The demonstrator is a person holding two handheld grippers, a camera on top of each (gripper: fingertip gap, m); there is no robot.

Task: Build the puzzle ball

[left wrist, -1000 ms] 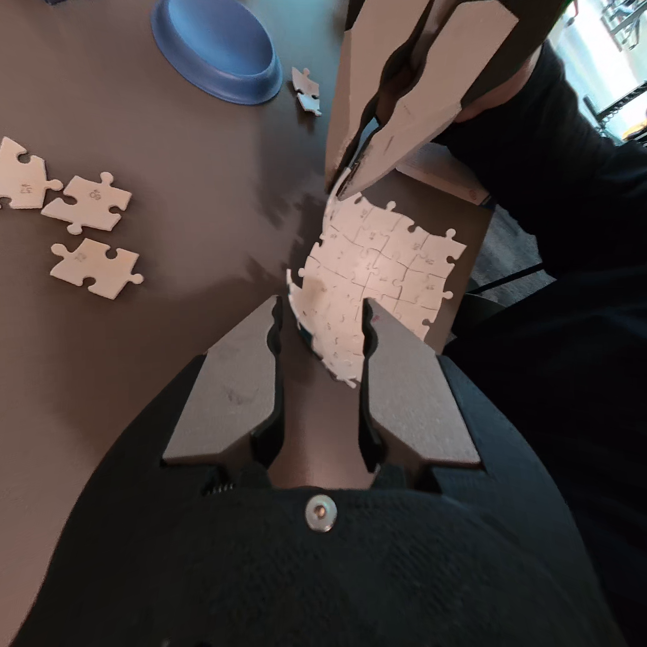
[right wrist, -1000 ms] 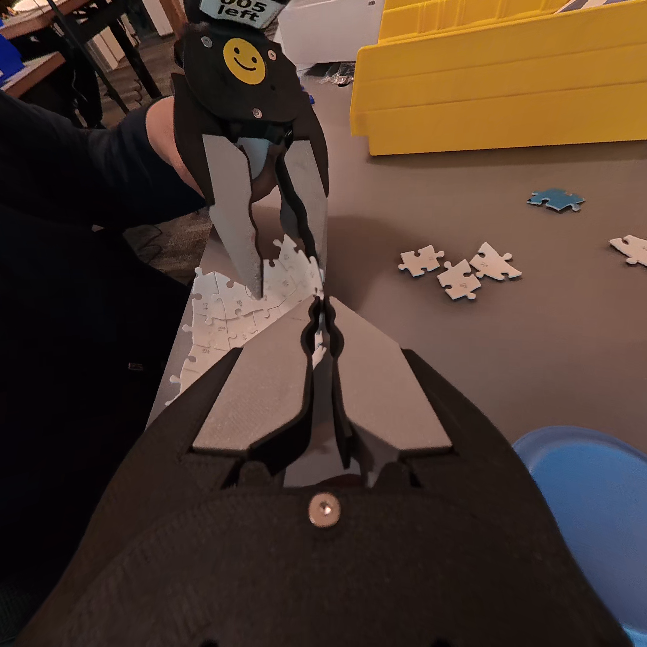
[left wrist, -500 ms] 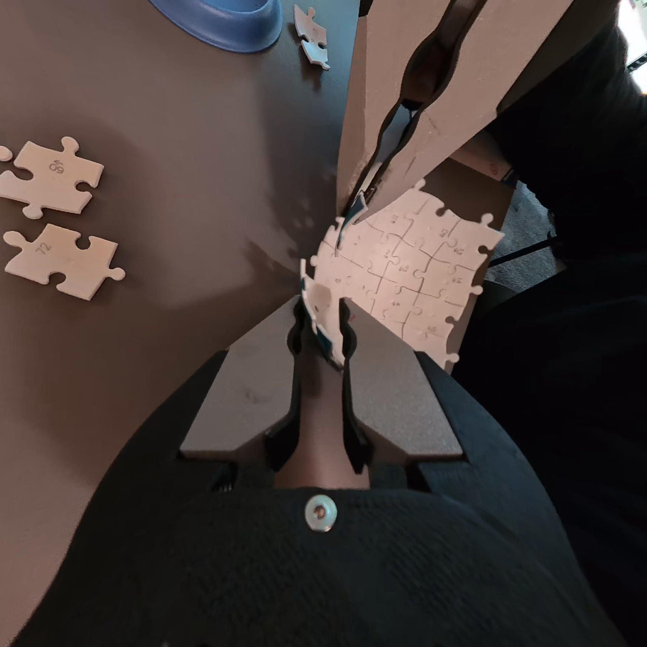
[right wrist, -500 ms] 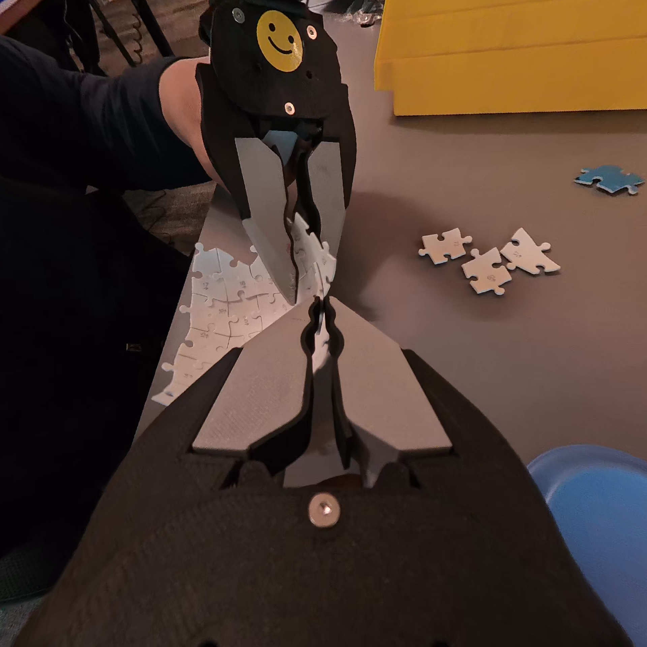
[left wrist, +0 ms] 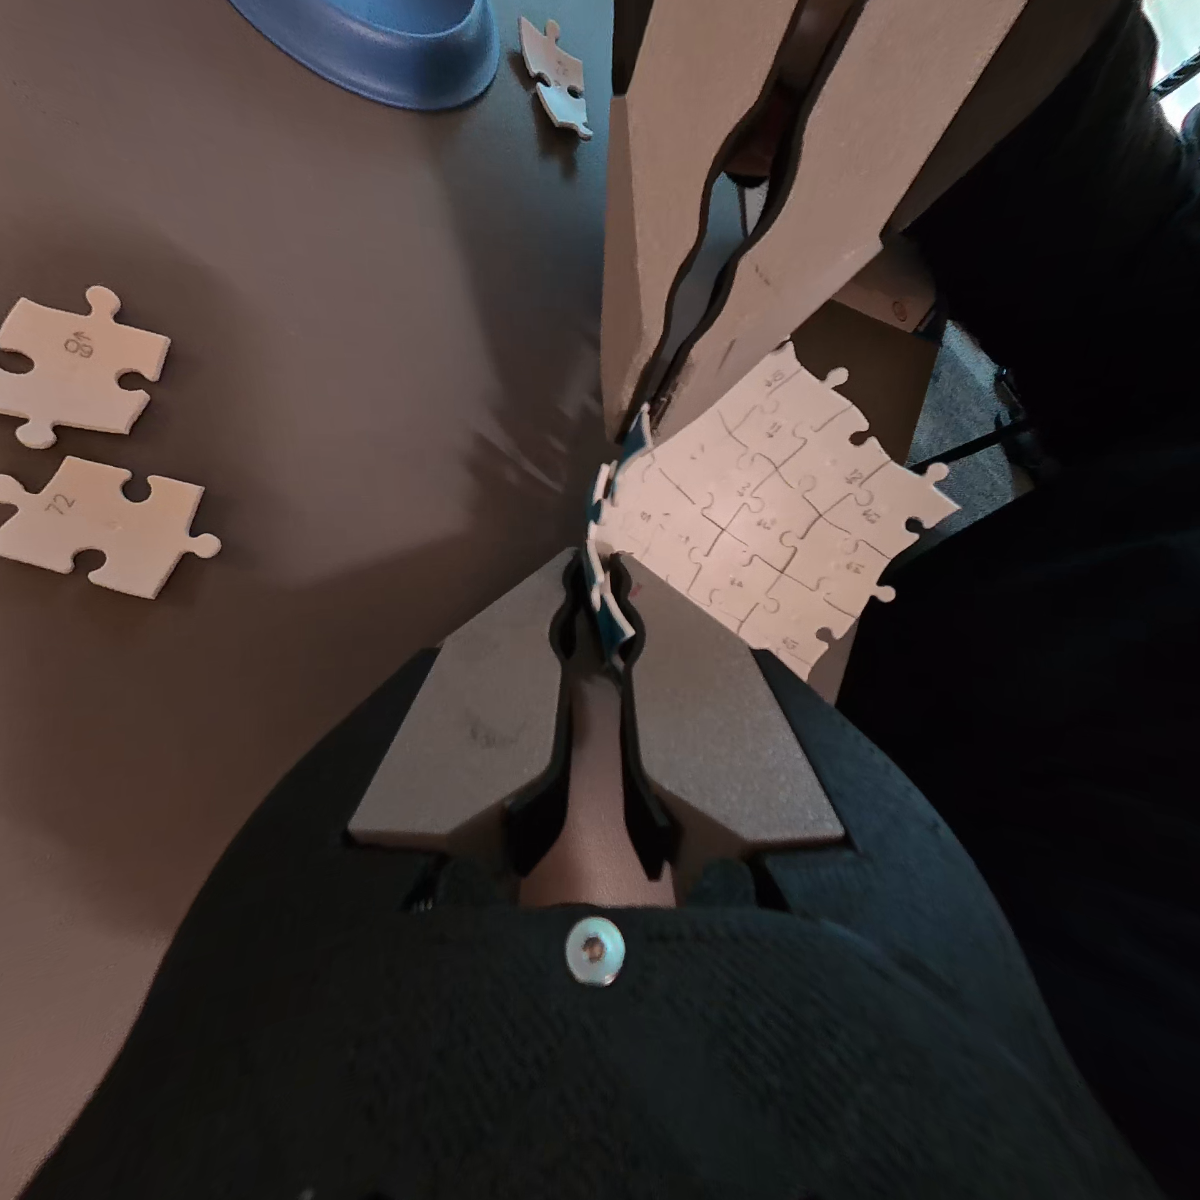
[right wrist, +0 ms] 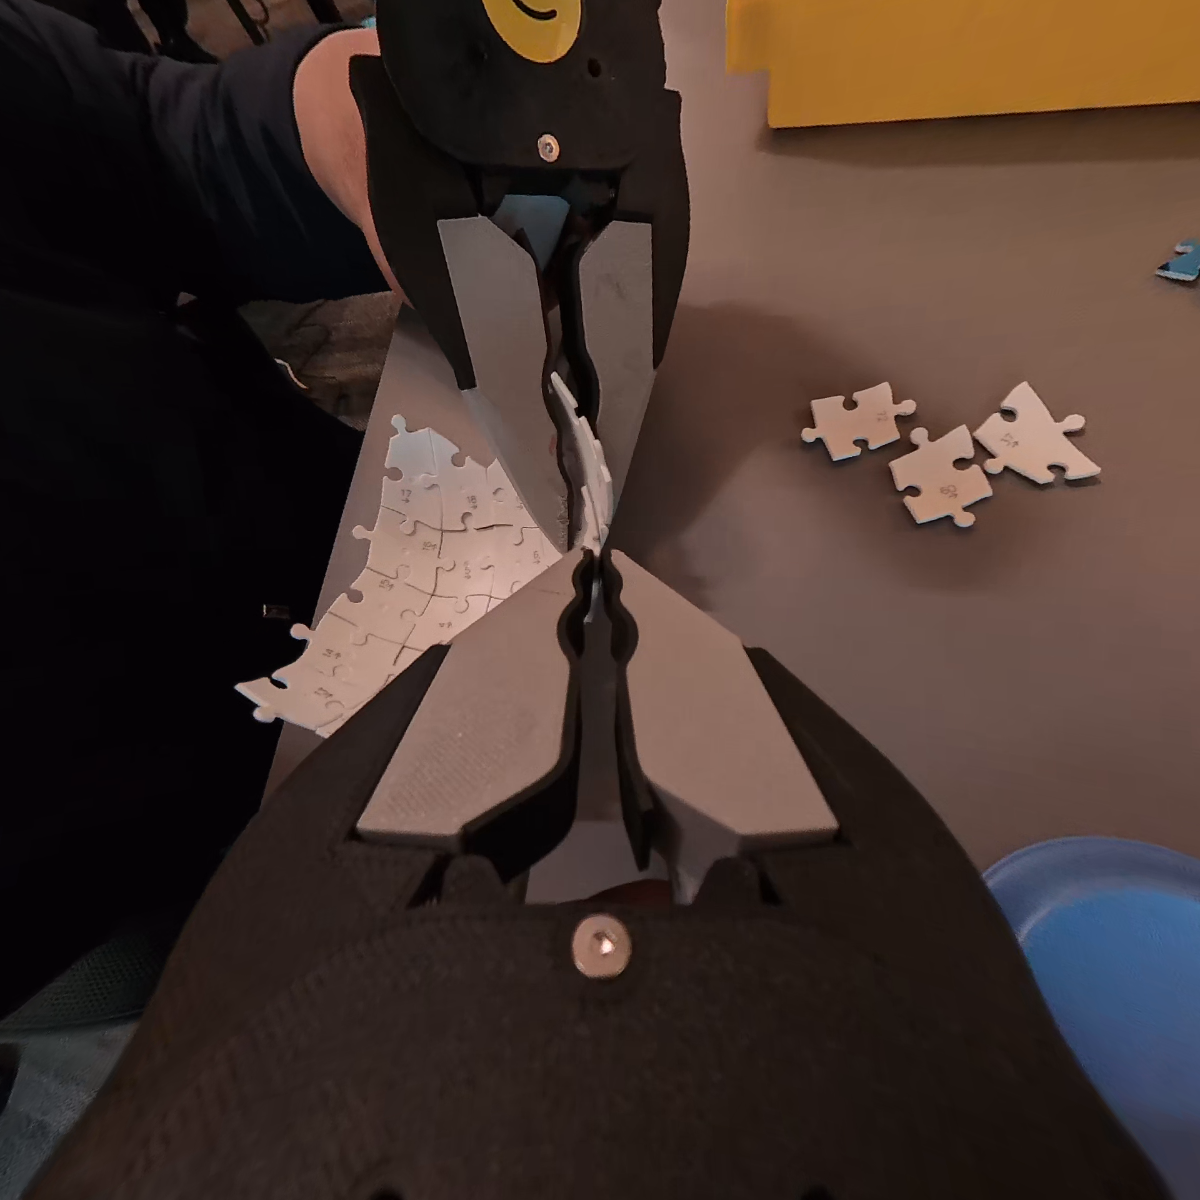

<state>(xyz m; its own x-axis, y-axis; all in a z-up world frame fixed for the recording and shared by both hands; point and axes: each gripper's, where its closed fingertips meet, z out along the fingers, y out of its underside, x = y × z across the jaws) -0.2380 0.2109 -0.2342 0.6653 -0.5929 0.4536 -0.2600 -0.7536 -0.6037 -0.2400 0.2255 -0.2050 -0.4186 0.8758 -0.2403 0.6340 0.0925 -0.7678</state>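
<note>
**Puzzle ball shell pinched between both tools at the bench edge**

Puzzle ball shell (left wrist: 773,513), a curved sheet of joined white pieces with small printed marks on its inner face, hangs over the near edge of the grey bench (left wrist: 325,325), partly beyond it. The left tool (left wrist: 600,578) is closed narrowly on one rim of the shell, and a sliver of blue outer face shows between its grey fingers (left wrist: 708,734). The right tool (right wrist: 592,562) grips the same rim just beside it, its jaws nearly together with a thin white edge caught between them. The two tools point toward each other, tips almost touching, the shell curving away to the side.

Loose white pieces (right wrist: 941,441) lie flat on the bench, three close together in the right wrist view, well apart from the shell. Two more joined pieces (left wrist: 557,78) sit near a blue dish (left wrist: 402,58). A blue-faced piece (right wrist: 1178,263) lies at the far right, and a yellow bin (right wrist: 974,58) stands behind. A dark sleeve (right wrist: 162,162) leads to the left tool.
</note>
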